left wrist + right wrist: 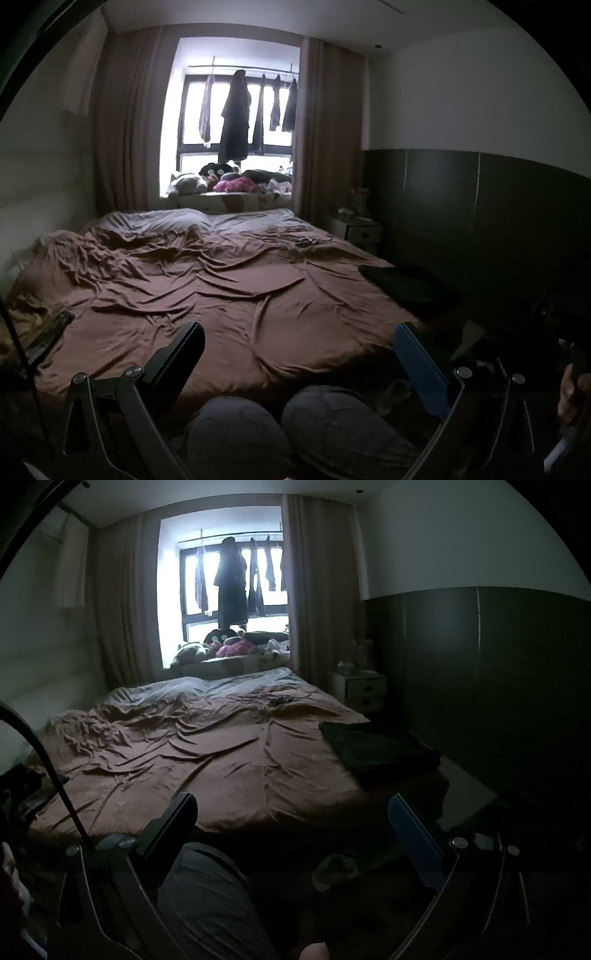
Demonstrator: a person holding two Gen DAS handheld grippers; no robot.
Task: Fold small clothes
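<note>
Two claws, my left claw (299,356) and right claw (291,827), are wide open and hold nothing, above a person's knees. One dark folded cloth (376,749) lies flat on the bed (207,760), near its right edge, long side running along that edge.

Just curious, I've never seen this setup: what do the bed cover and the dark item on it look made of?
The bed cover looks like thin, soft brown fabric: matte, with many fine creases. The dark item seems to be folded cloth, dull and limp-edged; the room is too dim to say more.
</note>
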